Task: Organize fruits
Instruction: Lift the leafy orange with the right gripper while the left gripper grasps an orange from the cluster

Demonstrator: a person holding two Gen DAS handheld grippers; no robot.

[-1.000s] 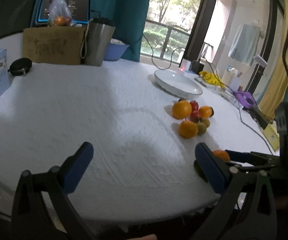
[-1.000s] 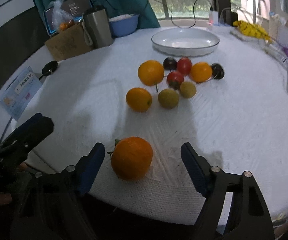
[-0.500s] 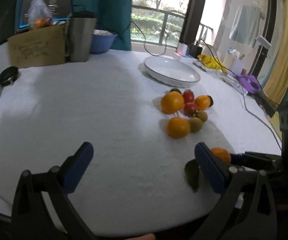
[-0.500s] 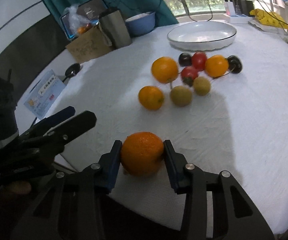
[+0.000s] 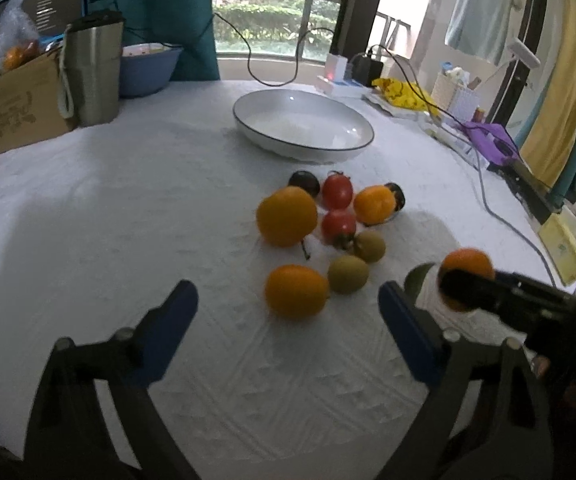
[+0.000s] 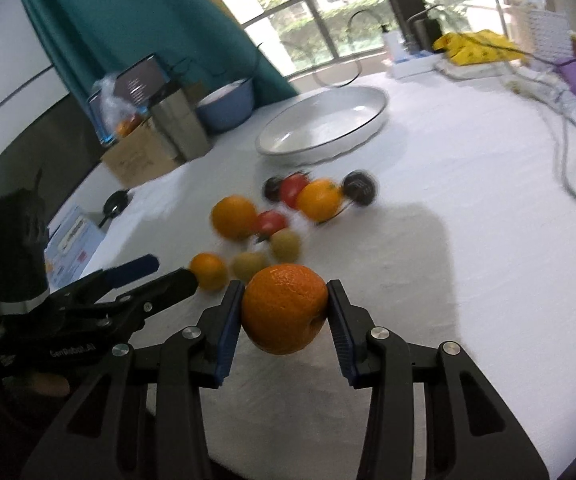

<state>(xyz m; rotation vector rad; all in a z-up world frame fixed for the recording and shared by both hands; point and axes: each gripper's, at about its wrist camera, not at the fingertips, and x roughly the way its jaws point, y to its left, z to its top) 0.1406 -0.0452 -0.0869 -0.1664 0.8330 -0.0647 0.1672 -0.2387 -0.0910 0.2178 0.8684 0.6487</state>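
Observation:
My right gripper (image 6: 285, 312) is shut on an orange (image 6: 283, 308) and holds it above the white tablecloth; the orange also shows in the left wrist view (image 5: 468, 266). My left gripper (image 5: 288, 312) is open and empty, just short of a small orange (image 5: 296, 290). Beyond it lies a cluster of fruit: a big orange (image 5: 286, 216), two red tomatoes (image 5: 338, 191), two green-brown fruits (image 5: 348, 274), another orange (image 5: 374, 204) and two dark fruits (image 5: 304, 183). An empty white plate (image 5: 304, 126) (image 6: 324, 126) stands behind the cluster.
A steel tumbler (image 5: 93, 74), a blue bowl (image 5: 147, 66), a cardboard box (image 5: 15, 108) and a bag of fruit (image 5: 17, 46) stand at the back left. Cables (image 5: 500, 216), a power strip and clutter line the right edge. The table's front edge is near.
My right gripper closed on the orange and lifted it off the cloth. My left gripper moved forward and right, toward the fruit cluster, still open.

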